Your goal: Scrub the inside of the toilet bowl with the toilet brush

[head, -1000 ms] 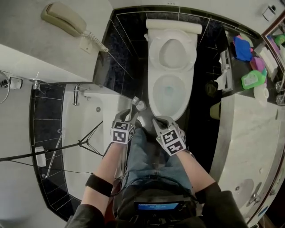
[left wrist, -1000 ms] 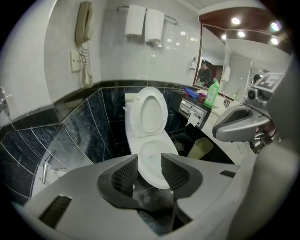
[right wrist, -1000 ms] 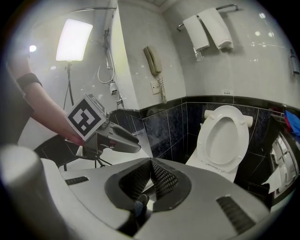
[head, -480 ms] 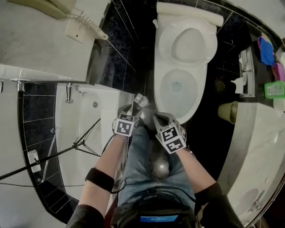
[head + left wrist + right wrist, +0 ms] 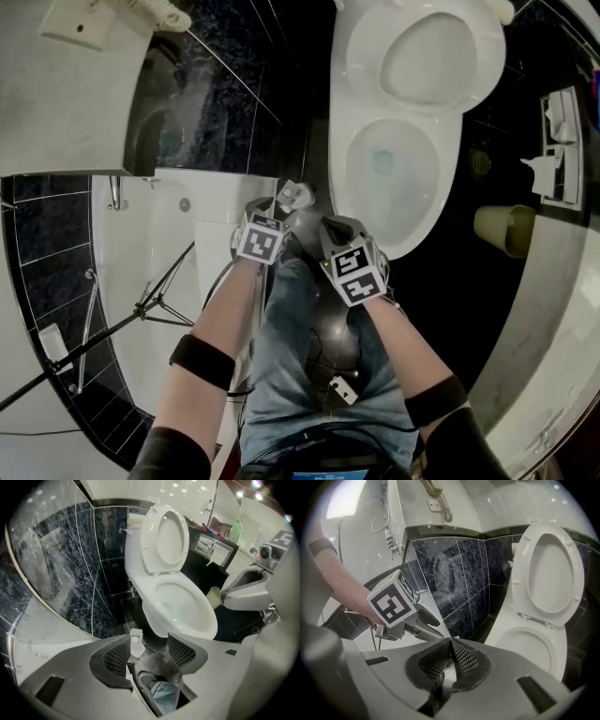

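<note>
Head view: no scrubbing yet. My left gripper (image 5: 149, 639), jaws just opening, straddles brush handle (image 5: 136, 641) beside toilet bowl (image 5: 412, 202); right gripper (image 5: 451, 641) closed.

The toilet (image 5: 343, 159) stands straight ahead of you, the bathtub (image 5: 131, 234) on your left, the counter (image 5: 553, 337) on your right.
</note>
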Demonstrator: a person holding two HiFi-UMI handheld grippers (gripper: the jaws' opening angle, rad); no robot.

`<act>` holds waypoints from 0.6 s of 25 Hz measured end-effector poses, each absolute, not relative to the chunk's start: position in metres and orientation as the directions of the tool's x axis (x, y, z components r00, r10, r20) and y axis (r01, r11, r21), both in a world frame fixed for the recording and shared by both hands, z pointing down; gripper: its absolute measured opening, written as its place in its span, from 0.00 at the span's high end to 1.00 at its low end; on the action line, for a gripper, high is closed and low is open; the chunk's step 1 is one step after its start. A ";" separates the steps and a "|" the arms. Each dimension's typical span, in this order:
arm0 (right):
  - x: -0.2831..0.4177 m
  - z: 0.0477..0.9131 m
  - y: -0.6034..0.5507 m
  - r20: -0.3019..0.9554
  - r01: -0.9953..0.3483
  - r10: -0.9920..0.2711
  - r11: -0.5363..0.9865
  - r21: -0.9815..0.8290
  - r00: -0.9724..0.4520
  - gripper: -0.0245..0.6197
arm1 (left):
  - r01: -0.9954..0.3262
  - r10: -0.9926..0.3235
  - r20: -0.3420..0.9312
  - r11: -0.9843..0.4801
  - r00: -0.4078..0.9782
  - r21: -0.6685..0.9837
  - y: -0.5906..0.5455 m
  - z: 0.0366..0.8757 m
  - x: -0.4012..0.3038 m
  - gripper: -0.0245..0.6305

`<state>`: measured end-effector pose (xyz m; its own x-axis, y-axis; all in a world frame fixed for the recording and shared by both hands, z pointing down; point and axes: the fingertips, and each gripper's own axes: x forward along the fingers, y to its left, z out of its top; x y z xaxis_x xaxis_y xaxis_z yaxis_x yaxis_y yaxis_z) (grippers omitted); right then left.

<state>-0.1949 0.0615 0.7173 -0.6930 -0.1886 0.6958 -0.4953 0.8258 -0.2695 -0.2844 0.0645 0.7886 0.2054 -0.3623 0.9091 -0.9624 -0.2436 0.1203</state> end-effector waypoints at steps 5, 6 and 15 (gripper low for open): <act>-0.202 0.766 0.066 0.712 -0.506 -0.178 0.817 -0.278 -0.679 0.95 | -0.955 -0.315 0.926 -0.271 0.210 0.124 0.059 0.845 -0.290 0.52; -0.204 0.774 0.065 0.713 -0.507 -0.177 0.815 -0.280 -0.678 0.95 | -0.949 -0.301 0.926 -0.280 0.230 0.145 0.058 0.857 -0.286 0.51; -0.215 0.824 0.063 0.707 -0.523 -0.183 0.798 -0.299 -0.683 0.95 | -0.935 -0.237 0.948 -0.332 0.211 0.125 0.051 0.930 -0.297 0.49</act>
<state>-0.2146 0.0629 0.8240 -0.6834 -0.1828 0.7068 -0.5226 0.7985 -0.2988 -0.2967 0.0514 0.9300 0.2114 -0.2371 0.9482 -0.9350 -0.3318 0.1255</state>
